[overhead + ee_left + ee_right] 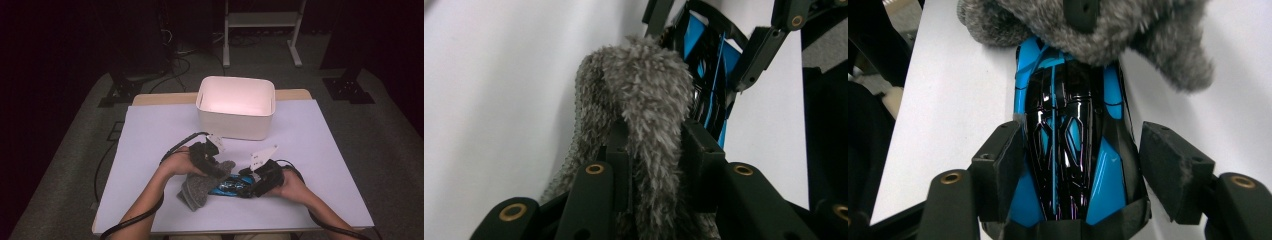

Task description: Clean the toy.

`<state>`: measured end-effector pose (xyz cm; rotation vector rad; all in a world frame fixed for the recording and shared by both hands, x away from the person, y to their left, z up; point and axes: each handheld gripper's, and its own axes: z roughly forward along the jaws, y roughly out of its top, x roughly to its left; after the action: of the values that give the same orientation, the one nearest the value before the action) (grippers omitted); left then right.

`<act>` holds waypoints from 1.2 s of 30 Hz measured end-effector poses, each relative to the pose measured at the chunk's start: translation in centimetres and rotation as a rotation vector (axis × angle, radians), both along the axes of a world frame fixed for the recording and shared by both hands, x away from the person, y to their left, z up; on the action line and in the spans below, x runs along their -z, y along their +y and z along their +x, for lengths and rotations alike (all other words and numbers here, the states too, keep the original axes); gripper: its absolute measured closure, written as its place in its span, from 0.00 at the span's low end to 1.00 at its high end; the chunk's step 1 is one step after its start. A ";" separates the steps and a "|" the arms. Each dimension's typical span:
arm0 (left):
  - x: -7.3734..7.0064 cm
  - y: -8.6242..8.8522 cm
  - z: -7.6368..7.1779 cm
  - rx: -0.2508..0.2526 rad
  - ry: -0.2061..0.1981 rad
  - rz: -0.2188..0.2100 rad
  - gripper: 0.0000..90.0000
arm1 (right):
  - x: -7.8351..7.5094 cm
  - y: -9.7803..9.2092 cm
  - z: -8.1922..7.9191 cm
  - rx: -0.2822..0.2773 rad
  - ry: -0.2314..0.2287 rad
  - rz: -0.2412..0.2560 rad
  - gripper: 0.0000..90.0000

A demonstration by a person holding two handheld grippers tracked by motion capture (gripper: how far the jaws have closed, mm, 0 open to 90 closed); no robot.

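The table (pixel 150 130) has a pale lilac cover, and a white tub (pixel 235 106) stands at its far middle edge. Near the front edge, well apart from the tub, lies a grey fluffy cloth (pixel 200 187), and just beside it, partly under it, lies a blue and black toy car (pixel 231 186).

The left hand-held gripper (pixel 214 167) comes down on the cloth from the person's left. In the left gripper view its jaws are clamped on a fold of the grey fluffy cloth (pixel 649 100), which stands up between them, with the toy car (pixel 711 75) behind.

The right hand-held gripper (pixel 248 190) is at the right end of the car. In the right gripper view the jaws stand apart, one on each side of the toy car (pixel 1068 145); the left pad touches its side, the right pad has a small gap. The long axis of the car lies left to right across the table, and its far end goes under the cloth (pixel 1088 25).
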<state>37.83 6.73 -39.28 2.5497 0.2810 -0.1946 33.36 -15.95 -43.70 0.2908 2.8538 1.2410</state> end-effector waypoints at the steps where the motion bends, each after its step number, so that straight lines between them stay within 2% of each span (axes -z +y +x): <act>1: 0.0 0.1 0.0 -0.003 0.012 -0.006 0.76 | 0.0 0.0 -0.1 0.000 -0.008 0.000 0.38; 4: -0.1 0.2 0.0 -0.007 0.026 -0.009 0.78 | 0.0 -0.1 -0.5 -0.005 -0.032 0.008 0.38; 5: -0.1 0.2 0.0 0.025 0.085 -0.015 0.83 | 0.0 -0.1 -0.5 -0.009 -0.044 0.005 0.38; 6: 0.2 0.0 -0.4 0.065 0.095 0.005 0.85 | 0.0 -0.1 -0.6 -0.002 -0.044 0.005 0.38; 7: 0.2 0.0 -0.4 0.065 0.095 0.005 0.85 | 0.0 -0.1 -0.6 -0.002 -0.044 0.005 0.38; 8: 0.5 -0.2 -0.8 0.075 0.083 0.031 0.85 | 0.0 -0.1 -0.7 0.000 -0.048 0.008 0.38; 10: 0.4 -0.2 -1.1 0.068 0.067 0.022 0.84 | 0.1 -0.4 -0.9 0.003 -0.068 0.030 0.39; 11: -0.1 0.2 -1.0 0.057 0.051 0.002 0.83 | 0.2 -0.4 -1.0 0.006 -0.076 0.037 0.39; 12: -0.1 0.2 -1.0 0.057 0.051 0.002 0.83 | 0.2 -0.4 -1.1 0.005 -0.085 0.038 0.39; 13: -0.4 0.4 -0.8 0.042 0.038 -0.006 0.83 | 0.2 -0.4 -1.1 0.005 -0.085 0.038 0.39; 14: -1.0 0.7 -0.4 0.007 0.005 0.006 0.83 | 0.1 -0.3 -1.3 0.005 -0.096 0.028 0.39; 15: -1.0 0.7 -0.4 0.007 0.005 0.006 0.83 | 0.1 -0.3 -1.3 0.005 -0.096 0.028 0.39; 16: -1.2 0.8 -0.1 -0.006 -0.017 0.019 0.83 | 0.0 -0.2 -1.5 -0.002 -0.116 0.022 0.39; 18: -1.6 0.9 0.6 -0.046 -0.036 0.027 0.83 | 0.0 -0.2 -1.7 -0.004 -0.130 0.021 0.39; 20: -1.7 0.9 0.8 -0.049 -0.030 0.025 0.81 | 0.0 -0.3 -1.8 -0.004 -0.138 0.025 0.39; 21: -1.6 0.8 0.9 -0.043 -0.014 0.026 0.81 | 0.0 -0.3 -1.8 -0.004 -0.138 0.025 0.39; 23: -1.2 0.4 1.0 -0.019 0.011 0.051 0.77 | 0.0 -0.3 -1.9 -0.007 -0.146 0.028 0.40; 24: -0.7 0.1 1.1 -0.010 0.051 0.050 0.75 | -0.1 -0.4 -2.1 -0.015 -0.164 0.027 0.40; 25: -0.4 0.0 1.1 -0.012 0.068 0.042 0.74 | -0.1 -0.4 -2.1 -0.016 -0.166 0.026 0.40; 29: 0.1 -0.2 1.0 0.018 0.095 0.050 0.74 | -0.1 -0.4 -2.3 -0.015 -0.174 0.029 0.40; 33: -0.2 -0.2 0.6 0.037 0.084 0.043 0.77 | -0.2 -0.4 -2.5 -0.018 -0.189 0.030 0.41; 34: -0.5 -0.1 0.2 0.047 0.068 0.036 0.78 | -0.3 -0.4 -2.6 -0.016 -0.197 0.021 0.41; 36: -0.6 0.0 0.0 0.049 0.057 0.034 0.78 | -0.4 -0.4 -2.6 -0.007 -0.183 0.031 0.39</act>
<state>37.80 6.75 -38.66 2.5894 0.2459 -0.2840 30.75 -16.32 -43.30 0.1588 2.6862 1.2435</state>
